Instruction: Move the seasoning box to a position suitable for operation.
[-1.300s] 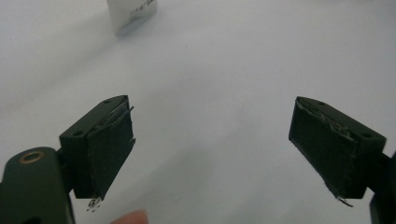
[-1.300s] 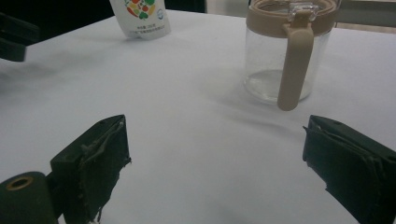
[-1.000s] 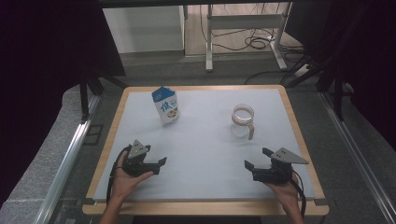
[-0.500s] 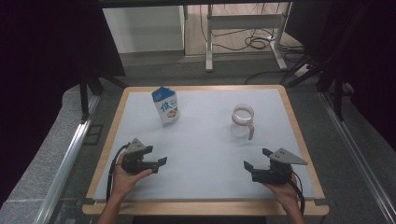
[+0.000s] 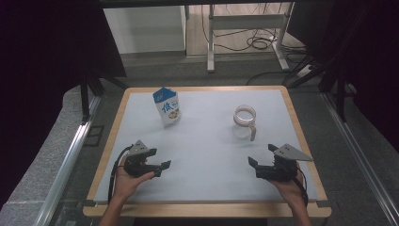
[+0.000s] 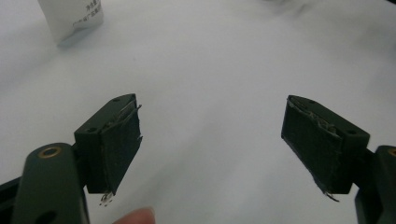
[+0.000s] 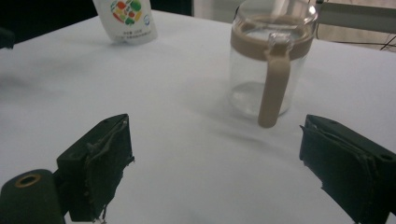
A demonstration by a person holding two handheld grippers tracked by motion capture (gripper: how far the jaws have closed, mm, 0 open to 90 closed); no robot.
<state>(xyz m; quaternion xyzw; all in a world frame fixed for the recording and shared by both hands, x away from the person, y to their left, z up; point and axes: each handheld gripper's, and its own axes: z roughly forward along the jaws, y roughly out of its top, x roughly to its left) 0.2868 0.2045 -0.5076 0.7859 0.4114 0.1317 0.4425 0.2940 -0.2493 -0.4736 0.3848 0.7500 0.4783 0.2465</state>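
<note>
A blue-and-white milk carton (image 5: 167, 107) stands upright at the back left of the white table top (image 5: 207, 141); its base shows in the left gripper view (image 6: 72, 16) and the right gripper view (image 7: 125, 18). A clear glass mug (image 5: 245, 120) with a tan rim band and handle stands at the back right, close ahead of the right gripper's jaws (image 7: 271, 65). My left gripper (image 5: 160, 165) rests near the front left, open and empty (image 6: 210, 140). My right gripper (image 5: 258, 162) sits near the front right, open and empty (image 7: 219, 163).
The table has a wooden frame (image 5: 301, 136). Beyond it stand a metal desk frame (image 5: 244, 28) and cables (image 5: 256, 43) on the floor. A metal rail (image 5: 66, 165) runs along the left.
The left hand and its gripper have drawn slightly back toward the front edge. The right gripper has barely shifted. Carton and mug stay put.
</note>
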